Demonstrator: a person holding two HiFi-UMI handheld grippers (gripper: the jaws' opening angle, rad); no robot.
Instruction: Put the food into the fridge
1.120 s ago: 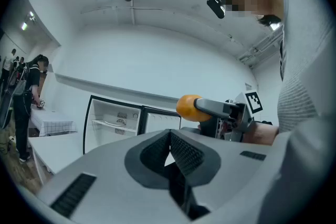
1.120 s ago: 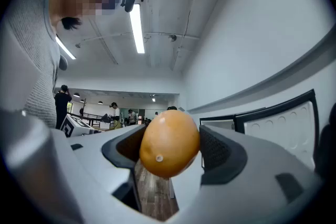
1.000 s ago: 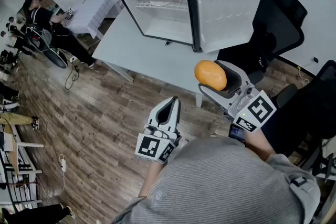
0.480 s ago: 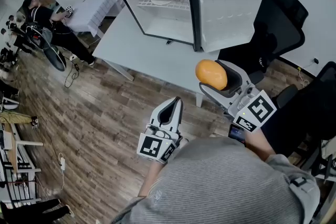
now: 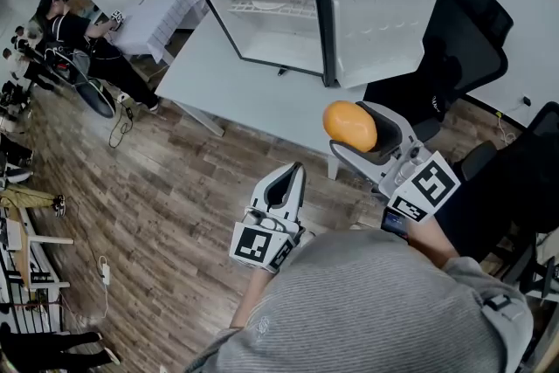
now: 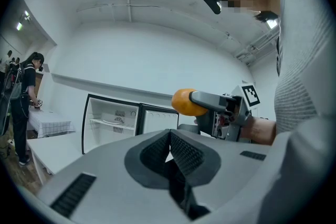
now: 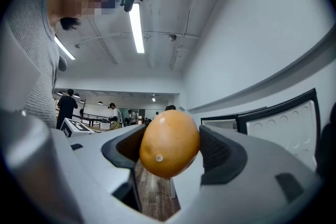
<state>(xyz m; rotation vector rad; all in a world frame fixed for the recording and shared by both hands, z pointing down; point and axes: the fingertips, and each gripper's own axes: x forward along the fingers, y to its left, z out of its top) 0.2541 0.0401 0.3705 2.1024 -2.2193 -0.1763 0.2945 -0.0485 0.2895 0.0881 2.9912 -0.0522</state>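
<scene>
Head view shows the right claw (image 5: pixel 356 132) clamped on the fruit (image 5: pixel 348 124) over the surface's (image 5: pixel 229 81) near edge, nearer the open fridge (image 5: pixel 278 6) ahead-left at the far edge than the left claw (image 5: pixel 282 181), closed on nothing.

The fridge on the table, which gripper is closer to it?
Right. The right gripper, shut on the orange fruit, hangs just off the table's near edge, in front of the fridge. The left gripper, shut and empty, sits farther back over the wood floor.
</scene>
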